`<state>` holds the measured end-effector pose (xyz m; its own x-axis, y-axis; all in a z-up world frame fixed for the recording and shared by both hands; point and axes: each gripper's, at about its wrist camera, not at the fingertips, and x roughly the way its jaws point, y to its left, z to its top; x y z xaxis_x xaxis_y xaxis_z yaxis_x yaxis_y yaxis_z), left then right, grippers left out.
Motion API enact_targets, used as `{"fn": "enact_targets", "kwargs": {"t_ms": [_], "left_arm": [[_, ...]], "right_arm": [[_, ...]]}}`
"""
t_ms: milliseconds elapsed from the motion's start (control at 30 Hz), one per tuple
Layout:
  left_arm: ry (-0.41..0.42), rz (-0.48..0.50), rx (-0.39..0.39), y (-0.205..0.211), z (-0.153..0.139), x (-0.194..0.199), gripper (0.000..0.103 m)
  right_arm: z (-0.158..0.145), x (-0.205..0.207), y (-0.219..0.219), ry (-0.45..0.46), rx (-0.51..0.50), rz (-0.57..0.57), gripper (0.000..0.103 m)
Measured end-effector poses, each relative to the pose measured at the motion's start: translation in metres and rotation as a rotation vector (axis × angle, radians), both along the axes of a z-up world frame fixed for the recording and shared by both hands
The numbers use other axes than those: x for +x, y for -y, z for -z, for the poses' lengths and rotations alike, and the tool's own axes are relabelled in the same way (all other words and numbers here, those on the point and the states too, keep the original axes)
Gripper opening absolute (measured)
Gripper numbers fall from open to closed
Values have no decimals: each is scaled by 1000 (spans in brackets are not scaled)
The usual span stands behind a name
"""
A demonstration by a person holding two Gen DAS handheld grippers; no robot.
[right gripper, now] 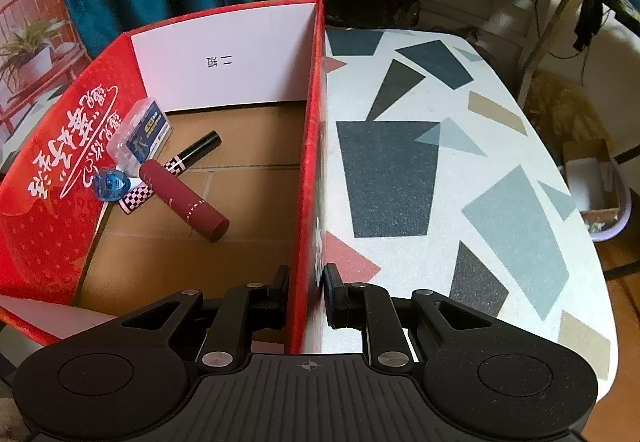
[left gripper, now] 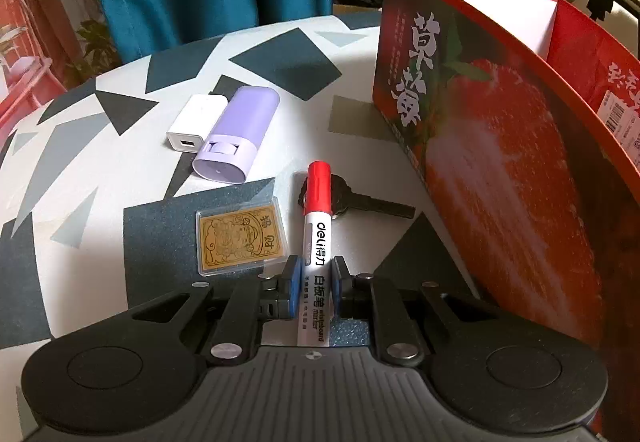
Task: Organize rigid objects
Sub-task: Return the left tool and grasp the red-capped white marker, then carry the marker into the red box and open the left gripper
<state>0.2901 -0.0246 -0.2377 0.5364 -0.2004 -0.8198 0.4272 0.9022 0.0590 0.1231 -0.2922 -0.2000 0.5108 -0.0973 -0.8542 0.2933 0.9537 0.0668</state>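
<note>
The whiteboard marker [left gripper: 317, 242], red cap pointing away, is clamped by its white barrel between the fingers of the left gripper [left gripper: 316, 274], above the patterned counter [left gripper: 120, 169] and just beside the outer wall of the strawberry box [left gripper: 500, 161]. To do this step well, I would lift it clear of the gold card case [left gripper: 240, 238] and the black key [left gripper: 360, 197], carry it over the box rim, and let go only once it is low inside, near the maroon tube [right gripper: 184, 197] and the other items already there. The right gripper [right gripper: 306, 290] has its fingers closed on the box wall [right gripper: 310, 161], steadying it. Both grippers pitch steeply downward, the left roughly in line with the marker's barrel.
</note>
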Motion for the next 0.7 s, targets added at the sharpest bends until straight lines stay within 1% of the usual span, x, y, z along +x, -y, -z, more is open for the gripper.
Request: {"fn": "enact_targets", "kwargs": {"t_ms": [133, 233, 400, 533, 633, 700], "left_arm": [[41, -5, 5, 0, 2, -8, 17], [48, -22, 5, 2, 2, -10, 17], [70, -14, 13, 2, 3, -14, 17], [116, -4, 50, 7, 5, -24, 17], [134, 3, 71, 11, 4, -29, 17], [125, 18, 48, 9, 4, -33, 17]], "right_arm": [[0, -1, 2, 6, 11, 17, 16], [0, 0, 1, 0, 6, 18, 16], [0, -2, 2, 8, 9, 24, 16], [0, -3, 2, 11, 11, 27, 16], [0, -2, 2, 8, 10, 26, 16], [0, -2, 2, 8, 10, 26, 16]]}}
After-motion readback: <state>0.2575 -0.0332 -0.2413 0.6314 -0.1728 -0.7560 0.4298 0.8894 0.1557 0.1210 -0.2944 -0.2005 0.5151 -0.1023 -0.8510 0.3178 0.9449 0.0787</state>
